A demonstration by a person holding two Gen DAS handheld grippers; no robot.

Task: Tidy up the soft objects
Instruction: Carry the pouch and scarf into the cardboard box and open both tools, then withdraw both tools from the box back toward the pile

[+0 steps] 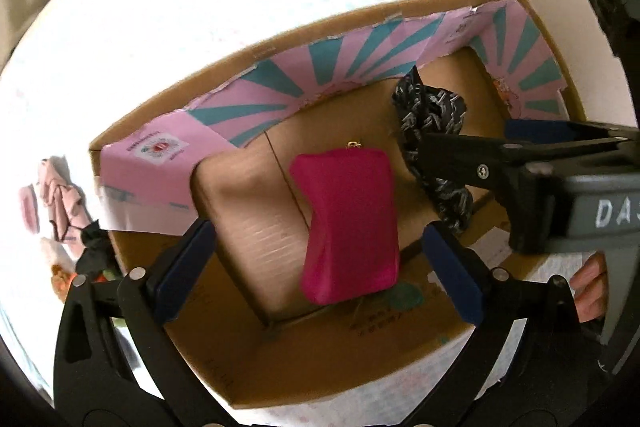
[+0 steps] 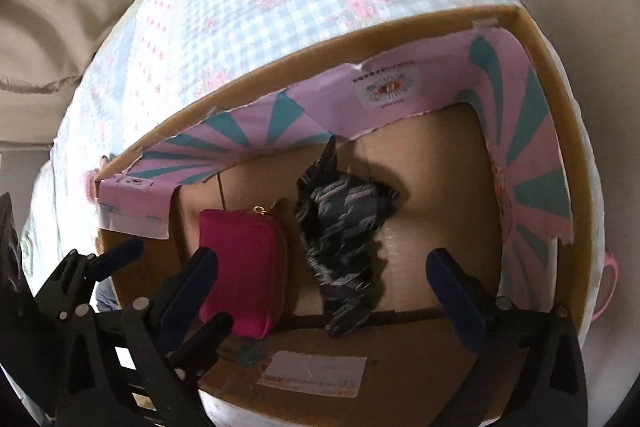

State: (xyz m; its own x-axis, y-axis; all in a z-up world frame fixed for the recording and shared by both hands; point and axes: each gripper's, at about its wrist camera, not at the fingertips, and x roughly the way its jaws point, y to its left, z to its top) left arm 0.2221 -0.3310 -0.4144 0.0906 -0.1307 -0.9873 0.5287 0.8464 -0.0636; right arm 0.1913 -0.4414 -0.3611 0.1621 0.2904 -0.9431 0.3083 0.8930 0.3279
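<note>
Magenta pouch (image 1: 346, 223) and patterned cloth (image 1: 430, 131) lie inside the cardboard box (image 1: 320, 375); pink clothes (image 1: 60, 203) wait outside it. Both grippers' fingers gape, empty.

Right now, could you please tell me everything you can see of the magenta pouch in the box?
The magenta pouch is a soft, rectangular fabric case with rounded corners and a small gold zipper pull at its far end. It lies flat on the floor of the cardboard box, closed, beside the dark patterned cloth. Neither set of tongs touches it.
</note>
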